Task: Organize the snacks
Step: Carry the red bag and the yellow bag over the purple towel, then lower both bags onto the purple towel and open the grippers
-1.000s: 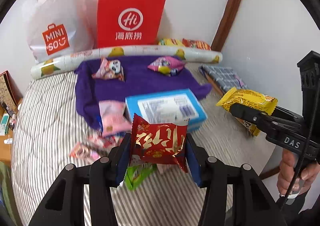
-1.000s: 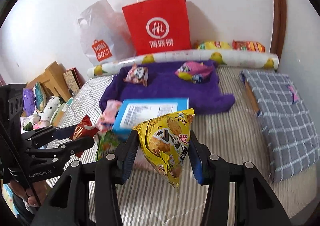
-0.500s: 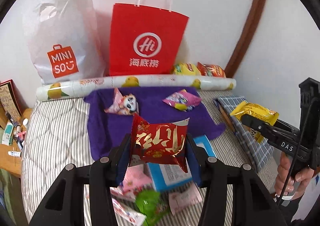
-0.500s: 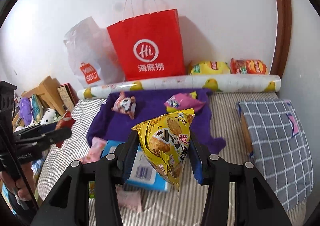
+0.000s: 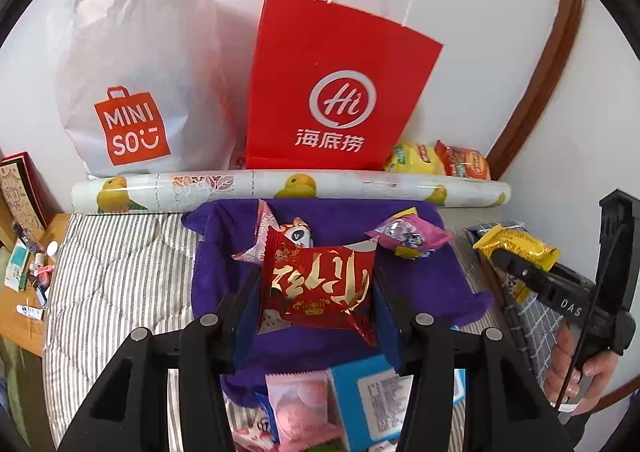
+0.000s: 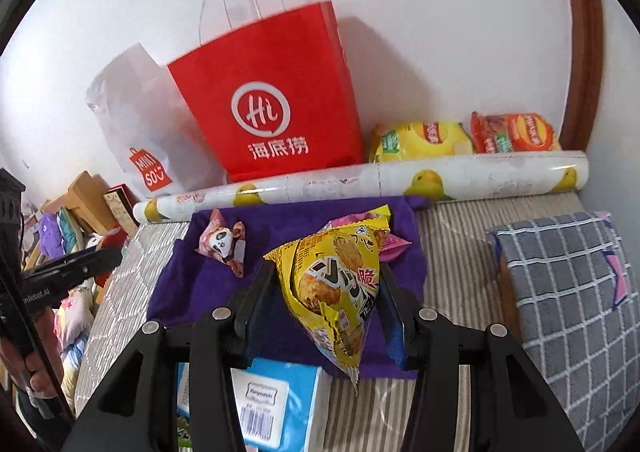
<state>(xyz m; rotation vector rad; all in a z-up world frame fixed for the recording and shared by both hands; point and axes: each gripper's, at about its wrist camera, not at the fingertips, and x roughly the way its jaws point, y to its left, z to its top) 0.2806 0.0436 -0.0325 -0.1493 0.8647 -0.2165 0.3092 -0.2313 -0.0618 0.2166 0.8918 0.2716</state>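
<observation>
My left gripper (image 5: pixel 316 284) is shut on a red snack packet (image 5: pixel 320 284) with gold lettering, held above the purple towel (image 5: pixel 216 284). My right gripper (image 6: pixel 326 288) is shut on a yellow crisp packet (image 6: pixel 340 288), also over the purple towel (image 6: pixel 188 288). On the towel lie a panda-print packet (image 5: pixel 296 234) (image 6: pixel 222 244) and a pink packet (image 5: pixel 408 238), the latter mostly hidden behind the yellow packet in the right wrist view. A red paper bag (image 5: pixel 332 91) (image 6: pixel 272 99) stands at the wall. The right gripper with its yellow packet (image 5: pixel 516 248) shows at the left wrist view's right edge.
A white plastic bag (image 5: pixel 136 63) stands left of the red one. A patterned roll (image 5: pixel 280 189) lies across the bed's head, with yellow (image 6: pixel 420 141) and orange (image 6: pixel 516 133) crisp bags behind it. A blue box (image 6: pixel 276 400), pink packets (image 5: pixel 300 408) and a grey checked cushion (image 6: pixel 568 292) lie nearer.
Both grippers moved forward over the bed toward the wall with their packets held. The bags loom larger, and the blue box has slid to the bottom of both views.
</observation>
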